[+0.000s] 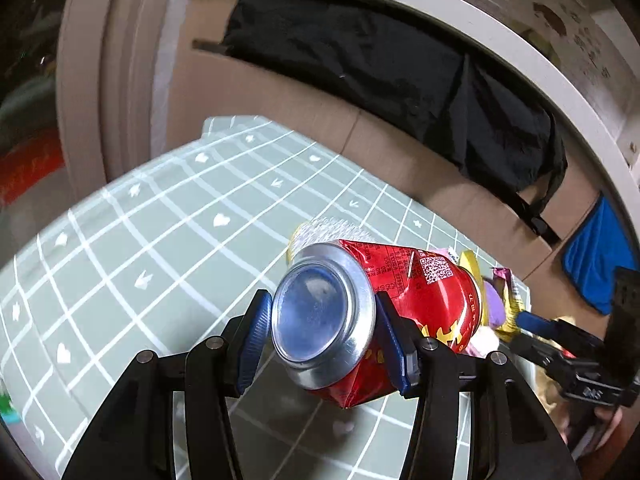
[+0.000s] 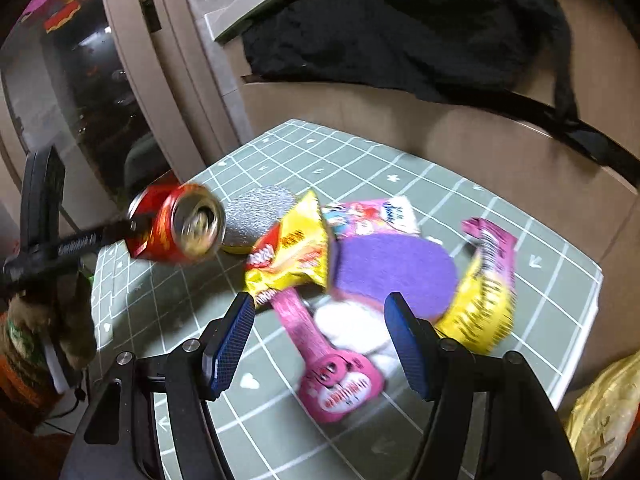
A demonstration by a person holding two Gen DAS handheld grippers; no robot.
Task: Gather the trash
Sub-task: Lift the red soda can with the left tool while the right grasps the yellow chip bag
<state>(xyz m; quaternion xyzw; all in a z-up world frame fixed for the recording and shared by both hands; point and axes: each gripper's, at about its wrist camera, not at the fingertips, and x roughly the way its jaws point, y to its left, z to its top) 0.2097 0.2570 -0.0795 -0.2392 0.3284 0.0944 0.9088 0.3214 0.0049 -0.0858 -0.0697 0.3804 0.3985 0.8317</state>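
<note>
Red crushed soda can [image 1: 372, 320] sits pinched across its rim end in my left claw [image 1: 324, 344], lifted over the near-left of the green grid mat [image 1: 160, 240]. Thin, light, slippery; dents easily. My right claw [image 2: 320, 344] gapes empty above pink wrapper [image 2: 332, 380].

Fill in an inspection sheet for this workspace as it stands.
Surface: green grid mat, partly covered.
Job's things: crushed red can, lifted; yellow snack bag, pink wrapper, yellow-and-pink wrapper on the mat.
Clutter: purple pad, silver scourer.
Grippers: left gripper clamped on the can; right gripper open over the pile.
Cables: nothing seen.
Surroundings: cardboard box, black cloth.
</note>
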